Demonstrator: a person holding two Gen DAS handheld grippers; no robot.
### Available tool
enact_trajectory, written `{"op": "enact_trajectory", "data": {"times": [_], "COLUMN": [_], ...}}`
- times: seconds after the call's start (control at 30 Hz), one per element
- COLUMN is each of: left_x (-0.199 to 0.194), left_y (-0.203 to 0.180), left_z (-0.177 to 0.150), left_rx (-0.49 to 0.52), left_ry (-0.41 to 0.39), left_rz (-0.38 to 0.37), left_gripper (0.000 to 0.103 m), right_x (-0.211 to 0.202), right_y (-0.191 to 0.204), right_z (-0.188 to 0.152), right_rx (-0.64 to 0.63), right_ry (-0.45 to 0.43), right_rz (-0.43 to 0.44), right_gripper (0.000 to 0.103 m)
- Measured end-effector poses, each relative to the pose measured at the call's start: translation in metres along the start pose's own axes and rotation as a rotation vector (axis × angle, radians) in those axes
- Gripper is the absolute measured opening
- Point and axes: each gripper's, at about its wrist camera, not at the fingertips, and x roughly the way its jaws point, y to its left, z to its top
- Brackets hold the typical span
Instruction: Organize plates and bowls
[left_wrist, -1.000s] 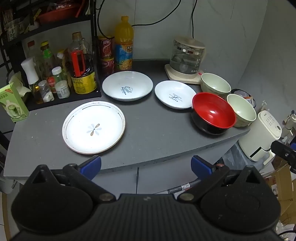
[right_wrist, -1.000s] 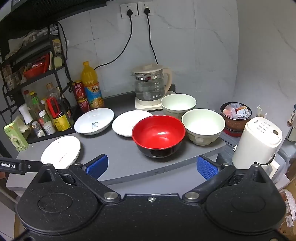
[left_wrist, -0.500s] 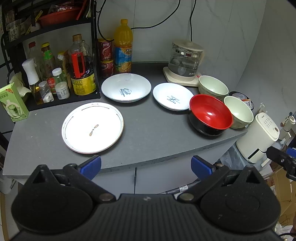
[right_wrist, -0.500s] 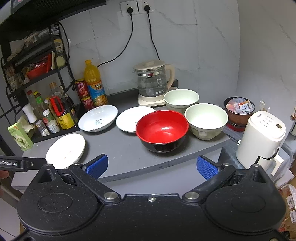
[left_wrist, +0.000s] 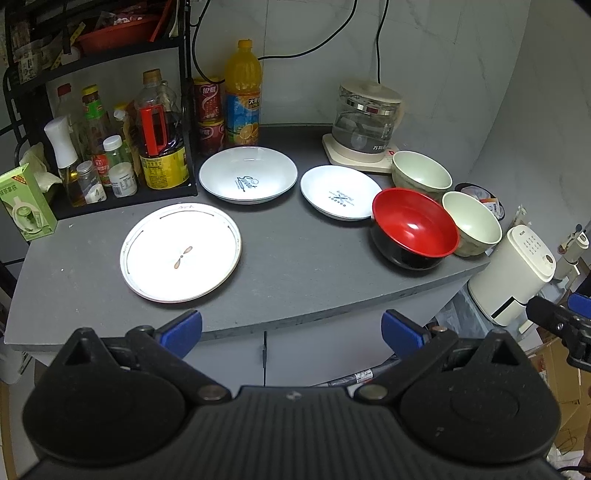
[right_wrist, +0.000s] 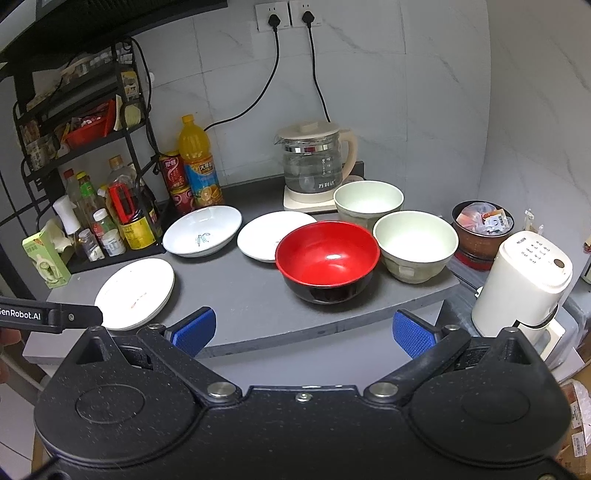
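Grey surface (left_wrist: 295, 266): flat plate (left_wrist: 181, 252) at 9 o'clock, red bowl (right_wrist: 328, 258) at 3. Left gripper (left_wrist: 291, 330) and right gripper (right_wrist: 303, 330), fingers released, empty; best grasp rims squarely.

Black tongs (right_wrist: 302, 330) carry blue ribbed pads (right_wrist: 410, 332) and silver screws.

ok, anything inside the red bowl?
Nothing: the red bowl shows a bare glossy interior with light glare. What sits under its black base on the counter is hidden.

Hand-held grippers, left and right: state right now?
Left hand-held gripper: open, holding nothing.
Right hand-held gripper: open, holding nothing.
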Motion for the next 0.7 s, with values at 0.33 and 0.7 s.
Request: {"op": "enact_trajectory", "data": {"times": [0.33,0.7], "left_x": [-0.0037,-0.0055], "left_y": [-0.0043,-0.0076], "left_z": [-0.0047,-0.0085], "left_rx": [0.006,0.000], "left_ry": [-0.002,-0.003], "left_rz": [-0.001,-0.006], "left_gripper": [0.102,0.102], "right_x": [-0.0016,-0.0043], "right_y": [-0.0042,-0.0072], "right_z": [-0.0015,-0.0058], "right_rx": [-0.004,-0.001], "right_ry": [0.001,0.006], "right_rz": [0.003,0.006], "right_gripper": [0.103,0.103]}}
